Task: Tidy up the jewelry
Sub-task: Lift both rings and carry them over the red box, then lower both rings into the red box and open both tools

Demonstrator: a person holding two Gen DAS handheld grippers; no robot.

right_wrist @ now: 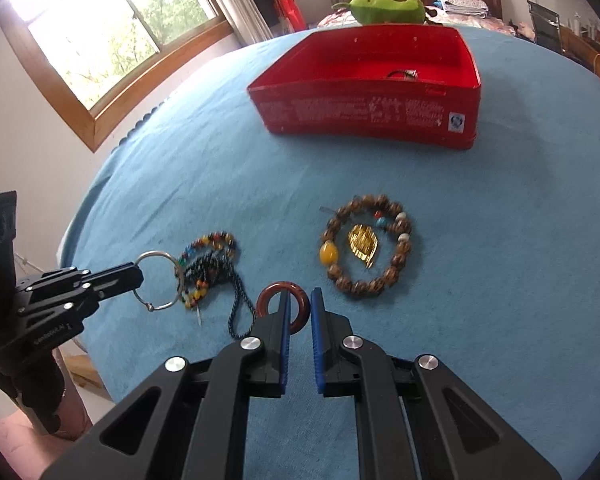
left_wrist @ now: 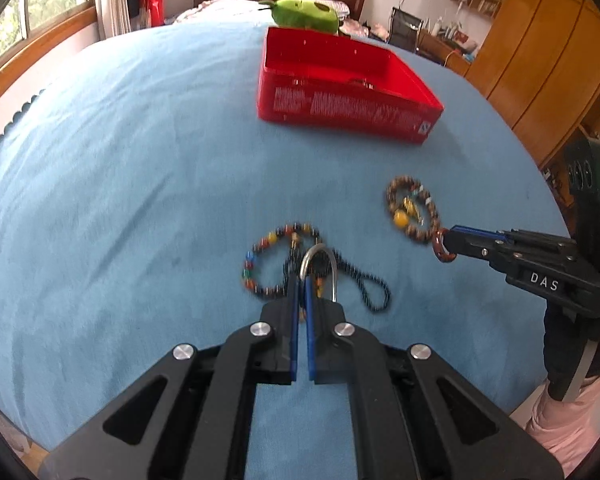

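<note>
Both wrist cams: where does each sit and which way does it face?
Left wrist: on the left tongs, looking across the blue cloth at the red box; own fingers pinch a silver ring; right tongs enter from the right.
Right wrist: on the right tongs, same heading; fingers straddle a brown ring; left tongs enter from the left.
Shared: box, green plush, wooden bead bracelet.

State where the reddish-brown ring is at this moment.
The reddish-brown ring sits at the tips of the right gripper, above the blue cloth, just near-left of the brown bead bracelet.
</note>
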